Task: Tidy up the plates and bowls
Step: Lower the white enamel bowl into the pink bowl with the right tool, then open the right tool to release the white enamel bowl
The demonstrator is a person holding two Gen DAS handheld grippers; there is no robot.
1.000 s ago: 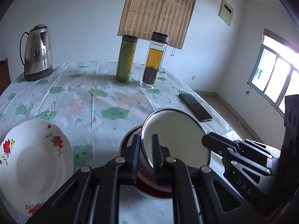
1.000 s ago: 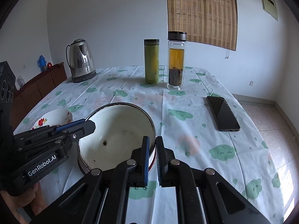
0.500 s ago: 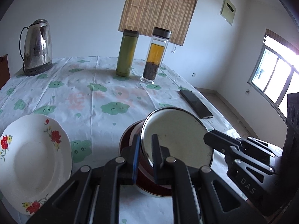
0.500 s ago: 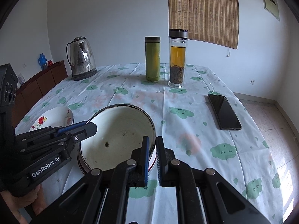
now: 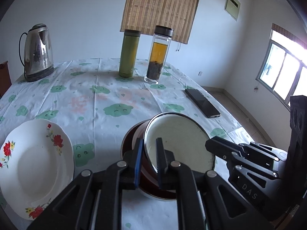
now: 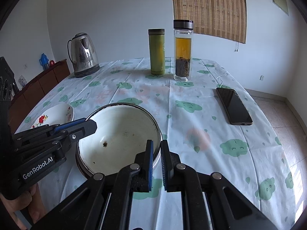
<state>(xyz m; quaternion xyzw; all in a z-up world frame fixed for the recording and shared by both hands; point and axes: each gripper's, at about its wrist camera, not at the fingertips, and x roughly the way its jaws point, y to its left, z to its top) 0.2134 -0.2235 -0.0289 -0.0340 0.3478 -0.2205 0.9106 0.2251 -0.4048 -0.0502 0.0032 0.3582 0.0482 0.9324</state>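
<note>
A white enamel bowl (image 5: 178, 140) with a metal rim sits nested in a dark red bowl (image 5: 132, 140) at the near side of the table. My left gripper (image 5: 148, 143) is shut on the white bowl's left rim, one finger inside and one outside. My right gripper (image 6: 156, 145) is shut on the opposite rim of the same white bowl (image 6: 119, 134). Each gripper shows in the other's view: the right gripper (image 5: 209, 145) and the left gripper (image 6: 90, 123). A white flowered plate (image 5: 36, 163) lies to the left of the bowls. I cannot tell whether the white bowl rests on the red one.
On the cloud-patterned tablecloth (image 6: 191, 105) stand a steel kettle (image 5: 36, 51), a green flask (image 5: 128, 53) and a glass tea bottle (image 5: 159, 55) at the far side. A black phone (image 6: 234, 105) lies to the right. A person's hand (image 6: 23, 201) holds the left gripper.
</note>
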